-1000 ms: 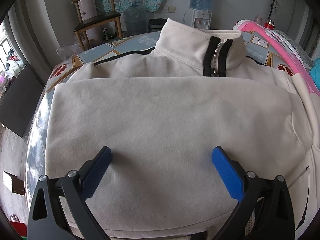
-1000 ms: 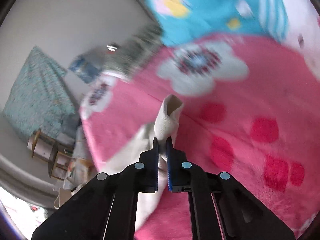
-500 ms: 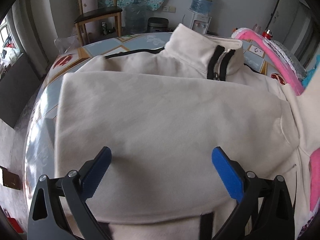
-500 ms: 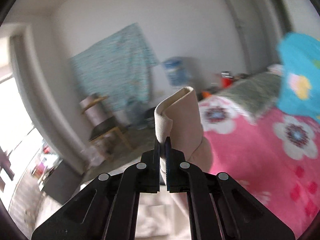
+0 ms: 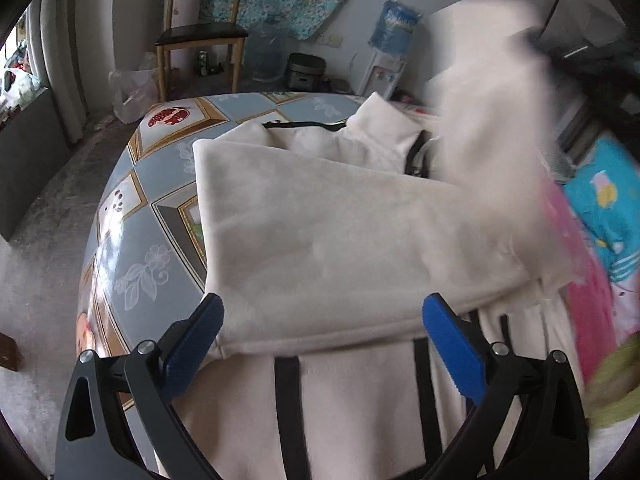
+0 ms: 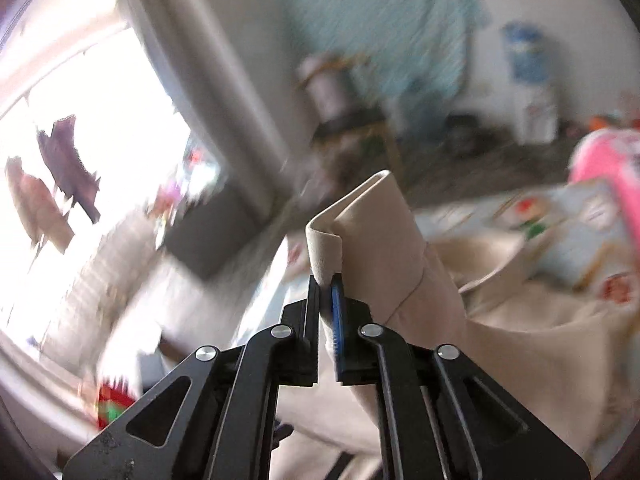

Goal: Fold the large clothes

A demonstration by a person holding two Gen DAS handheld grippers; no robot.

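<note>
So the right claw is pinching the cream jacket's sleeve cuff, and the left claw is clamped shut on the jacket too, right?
Not quite. The right claw does pinch the sleeve cuff, though it has just been easing open. But the left wrist view shows the left claw wide open above the jacket, gripping nothing.

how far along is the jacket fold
Done: one sleeve already lies folded across the cream jacket on the table. In hand: the right claw, jaws just easing apart, has the other sleeve's cuff between them above the jacket. The left claw hovers open. Left: laying that sleeve, then folding the body.
</note>
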